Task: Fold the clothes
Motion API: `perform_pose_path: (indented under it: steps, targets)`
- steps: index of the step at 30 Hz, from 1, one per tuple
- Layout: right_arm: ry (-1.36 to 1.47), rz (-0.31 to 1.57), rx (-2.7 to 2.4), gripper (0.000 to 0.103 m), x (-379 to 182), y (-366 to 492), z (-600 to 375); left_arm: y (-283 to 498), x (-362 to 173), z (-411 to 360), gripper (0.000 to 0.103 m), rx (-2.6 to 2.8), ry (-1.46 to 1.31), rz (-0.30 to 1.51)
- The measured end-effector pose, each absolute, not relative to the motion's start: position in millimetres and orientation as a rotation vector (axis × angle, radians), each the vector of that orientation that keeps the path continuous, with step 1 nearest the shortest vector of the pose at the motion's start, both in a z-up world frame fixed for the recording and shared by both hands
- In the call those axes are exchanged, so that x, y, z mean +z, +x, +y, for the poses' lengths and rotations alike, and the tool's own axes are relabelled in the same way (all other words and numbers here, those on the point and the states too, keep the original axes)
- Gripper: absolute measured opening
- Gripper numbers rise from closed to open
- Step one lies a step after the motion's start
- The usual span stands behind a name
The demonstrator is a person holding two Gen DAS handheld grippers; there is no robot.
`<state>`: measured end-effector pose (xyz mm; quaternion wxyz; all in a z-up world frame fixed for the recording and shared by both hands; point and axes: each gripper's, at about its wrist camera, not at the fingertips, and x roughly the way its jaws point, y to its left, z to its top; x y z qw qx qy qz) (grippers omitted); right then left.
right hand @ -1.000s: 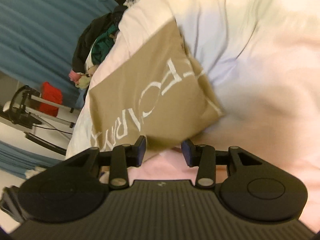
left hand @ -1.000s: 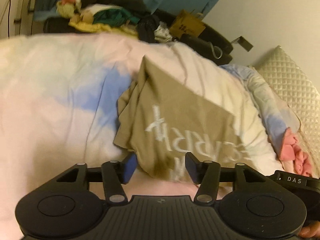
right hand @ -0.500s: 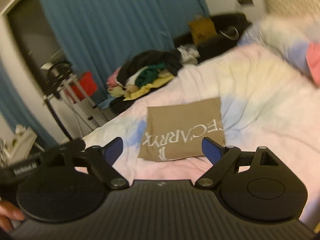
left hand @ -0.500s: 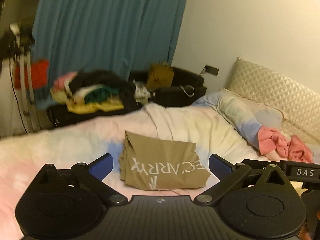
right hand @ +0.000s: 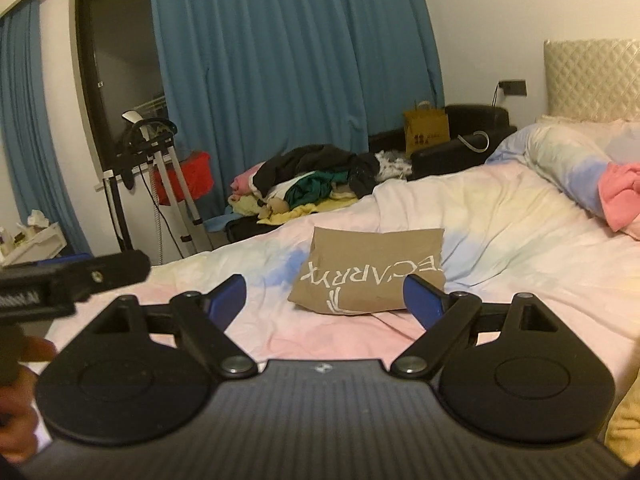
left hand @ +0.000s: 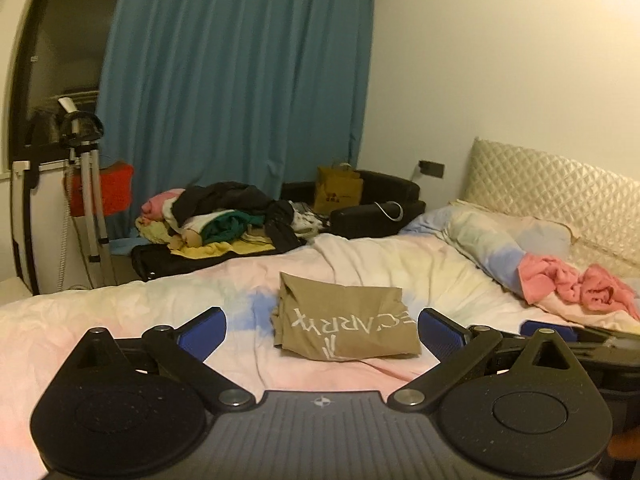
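Observation:
A tan shirt with white lettering (left hand: 344,324) lies folded into a flat rectangle in the middle of the bed (left hand: 120,320); it also shows in the right wrist view (right hand: 372,272). My left gripper (left hand: 322,330) is open and empty, held back from the shirt and above the bed. My right gripper (right hand: 325,296) is open and empty too, also back from the shirt. The left gripper's body (right hand: 60,280) shows at the left of the right wrist view.
A pile of loose clothes (left hand: 224,220) lies on a black case beyond the bed's far edge. A pink cloth (left hand: 576,284) lies by the pillow (left hand: 492,240) at the right. A tripod (left hand: 86,200), a brown paper bag (left hand: 338,192) and blue curtains (left hand: 240,80) stand behind.
Both grippers opened wide and let go of the shirt, then pulled up and back. The shirt now lies folded on the bed, further away.

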<state>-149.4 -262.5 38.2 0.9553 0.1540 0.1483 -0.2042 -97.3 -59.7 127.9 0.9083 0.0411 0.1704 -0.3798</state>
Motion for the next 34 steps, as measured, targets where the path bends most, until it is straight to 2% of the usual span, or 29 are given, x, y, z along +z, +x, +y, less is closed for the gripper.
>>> perform_pose_path:
  steps: [14,34]
  targets:
    - [0.220,0.258,-0.446,0.087,6,-155,-239,-92,71,-51,0.103,-0.723,0.081,0.377]
    - [0.220,0.291,-0.446,0.087,-4,-150,-234,-90,72,-47,0.103,-0.692,0.069,0.360]
